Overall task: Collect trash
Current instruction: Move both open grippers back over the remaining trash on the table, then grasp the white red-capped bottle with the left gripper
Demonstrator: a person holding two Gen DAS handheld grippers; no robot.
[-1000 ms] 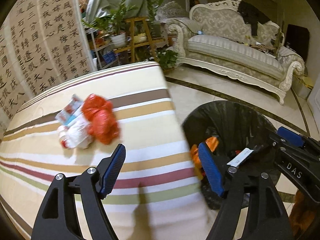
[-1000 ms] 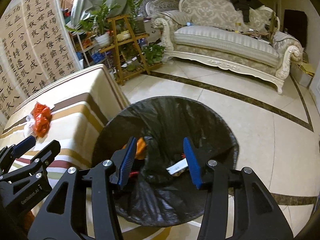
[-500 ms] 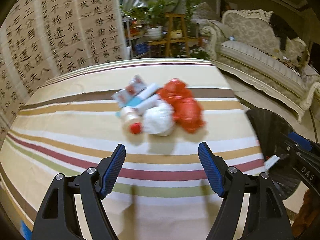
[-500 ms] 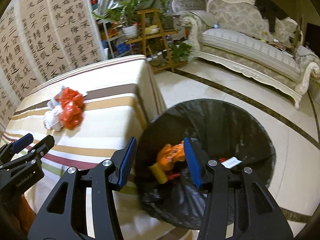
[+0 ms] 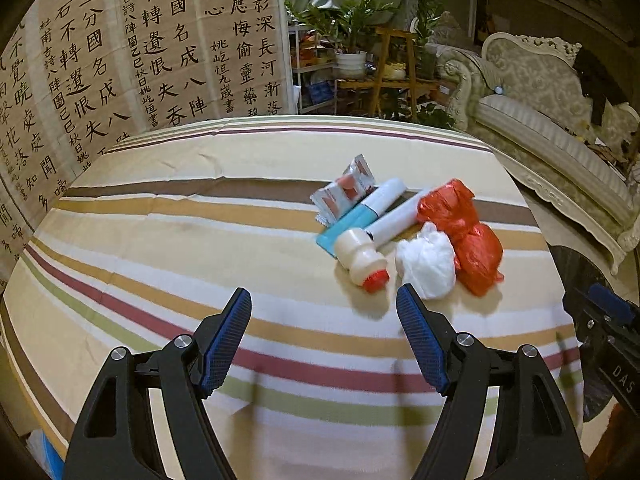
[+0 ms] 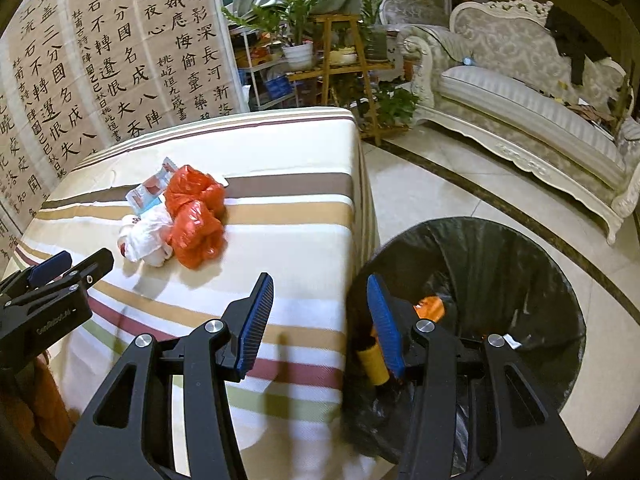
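From the left wrist, the left gripper (image 5: 323,306) hangs over the striped table (image 5: 168,216) with its jaws spread apart and nothing between them. A small heap of trash lies toward the table's right edge, beyond the fingertips. In it a crumpled red plastic bag (image 5: 460,232) sits nearest that edge, touching a white wad (image 5: 427,264) just beside it. A small cream bottle with a red cap (image 5: 362,258) lies on its side next to the wad. Behind it lie a white tube (image 5: 394,218) and a white and teal tube (image 5: 360,216), side by side, and a torn red and silver wrapper (image 5: 346,192) lies farthest back. The right gripper (image 5: 608,340) shows at the right border, off the table's right edge.

From the right wrist, the right gripper (image 6: 320,312) is released and holds nothing, its jaws straddling the table's right edge. A bin lined with a black bag (image 6: 520,272) stands on the tiled floor (image 6: 460,184) just beside that edge, with orange and yellow pieces (image 6: 430,306) already inside. The red plastic bag (image 6: 196,216) and white wad (image 6: 146,238) lie well back on the table (image 6: 288,216). The left gripper (image 6: 68,262) reaches in from the left border.
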